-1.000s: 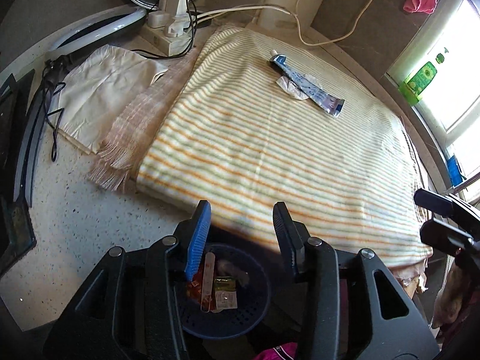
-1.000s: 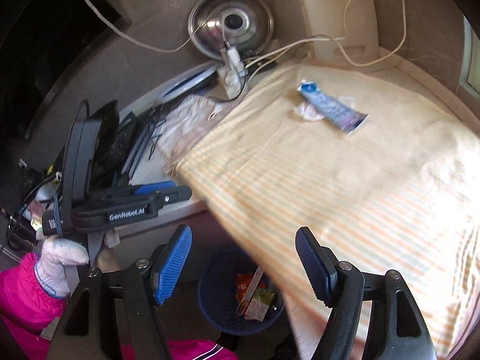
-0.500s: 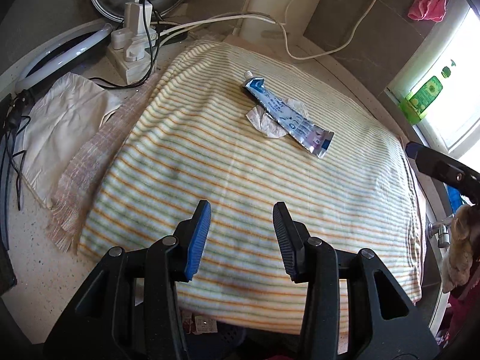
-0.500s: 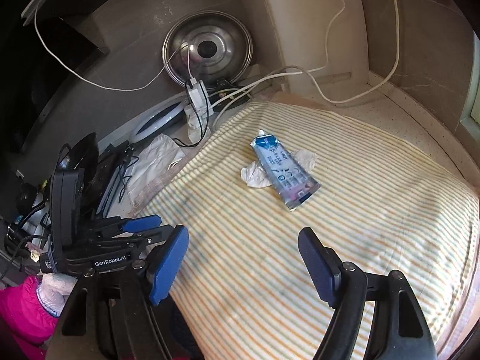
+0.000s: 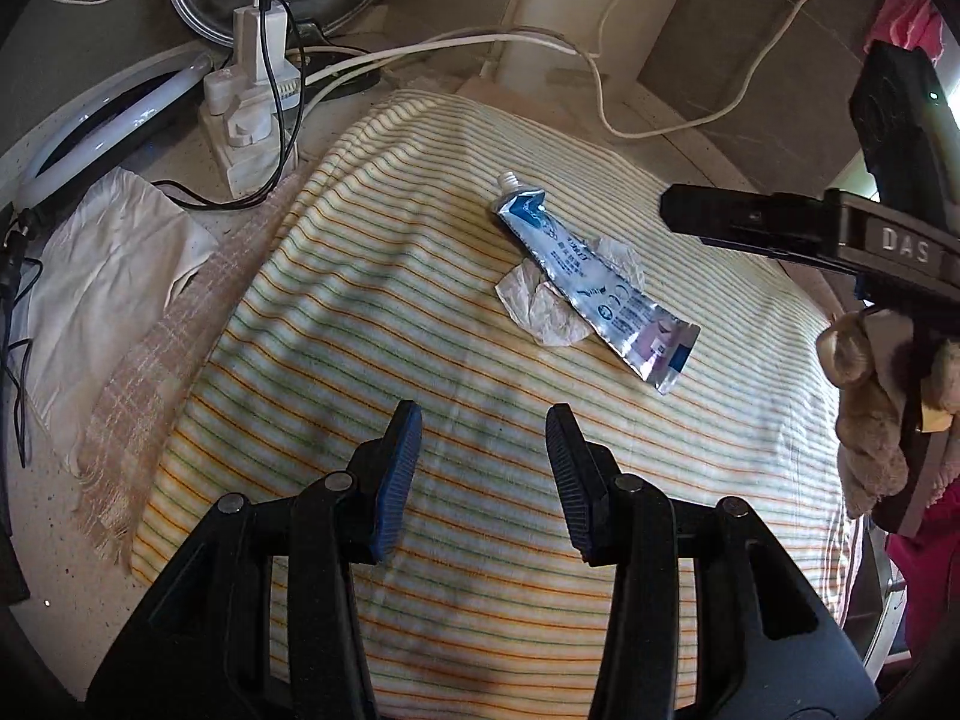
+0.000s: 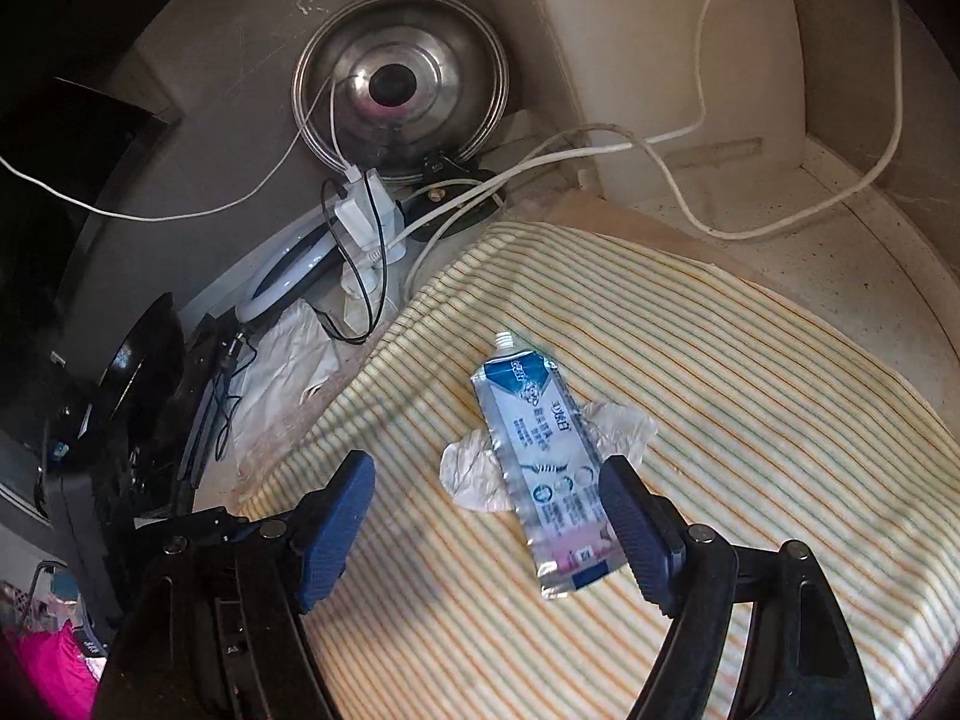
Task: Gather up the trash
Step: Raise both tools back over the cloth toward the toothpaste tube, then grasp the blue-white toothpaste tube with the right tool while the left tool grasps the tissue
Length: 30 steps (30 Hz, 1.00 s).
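Note:
A flattened blue and silver toothpaste tube [image 5: 594,282] lies on a striped cloth [image 5: 420,360], on top of a crumpled white tissue [image 5: 540,306]. My left gripper [image 5: 483,420] is open and empty, above the cloth, short of the tube. My right gripper [image 6: 486,474] is open and empty, hovering over the tube [image 6: 540,468] and the tissue [image 6: 474,474], with its right finger beside the tube's lower end. The right gripper's body shows in the left wrist view [image 5: 780,228] at the right.
A white power strip with plugs and cables [image 5: 252,114] and a metal pot lid [image 6: 399,84] stand at the back. A ring light [image 5: 102,126] and a white cloth [image 5: 102,264] lie left of the striped cloth. White cables [image 6: 690,138] run along the back.
Both grippers have moved forward from over the blue bin at the counter's edge to above the cloth. The right gripper has closed in on the tube. The bin is out of view now.

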Motion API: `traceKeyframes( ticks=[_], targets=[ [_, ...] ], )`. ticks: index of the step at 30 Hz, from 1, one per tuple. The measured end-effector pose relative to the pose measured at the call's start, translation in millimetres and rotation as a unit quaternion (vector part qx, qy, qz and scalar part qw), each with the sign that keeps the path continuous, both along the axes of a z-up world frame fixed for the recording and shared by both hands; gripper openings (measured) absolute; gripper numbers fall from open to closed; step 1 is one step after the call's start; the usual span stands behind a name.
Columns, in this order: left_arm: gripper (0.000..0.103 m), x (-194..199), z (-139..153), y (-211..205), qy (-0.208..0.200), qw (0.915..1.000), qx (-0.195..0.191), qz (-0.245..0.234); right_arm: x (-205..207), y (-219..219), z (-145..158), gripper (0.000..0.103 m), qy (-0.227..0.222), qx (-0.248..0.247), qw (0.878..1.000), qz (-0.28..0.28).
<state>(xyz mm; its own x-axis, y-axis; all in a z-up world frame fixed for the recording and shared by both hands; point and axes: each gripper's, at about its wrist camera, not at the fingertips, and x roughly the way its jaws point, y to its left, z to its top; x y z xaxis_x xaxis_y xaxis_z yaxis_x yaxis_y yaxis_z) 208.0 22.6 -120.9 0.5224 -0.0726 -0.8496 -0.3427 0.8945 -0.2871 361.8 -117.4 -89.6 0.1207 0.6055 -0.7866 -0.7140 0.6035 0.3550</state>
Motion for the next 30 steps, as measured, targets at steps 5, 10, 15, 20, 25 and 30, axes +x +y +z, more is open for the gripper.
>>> traceKeyframes(
  ticks=[5, 10, 15, 20, 25, 30],
  targets=[
    [0.043, 8, -7, 6, 0.007, 0.9999, -0.006, 0.012, 24, 36, -25, 0.079, 0.003, -0.029, 0.999, 0.022],
    [0.043, 17, -14, 9, 0.017, 0.9998, -0.005, 0.01, 37, 68, -48, 0.079, 0.004, -0.049, 0.998, 0.047],
    [0.043, 20, -16, 12, 0.017, 0.9998, -0.009, 0.011, 46, 86, -67, 0.078, 0.002, -0.075, 0.996, 0.058],
    [0.043, 24, -18, 15, 0.018, 0.9998, -0.008, 0.01, 50, 95, -80, 0.071, -0.009, -0.098, 0.992, 0.073],
    [0.043, 27, -20, 15, 0.018, 0.9997, -0.01, 0.012, 50, 97, -79, 0.061, -0.018, -0.099, 0.992, 0.076],
    [0.043, 36, -21, 10, 0.015, 0.9998, -0.009, 0.0, 50, 92, -73, 0.061, -0.024, -0.089, 0.993, 0.072]
  ],
)
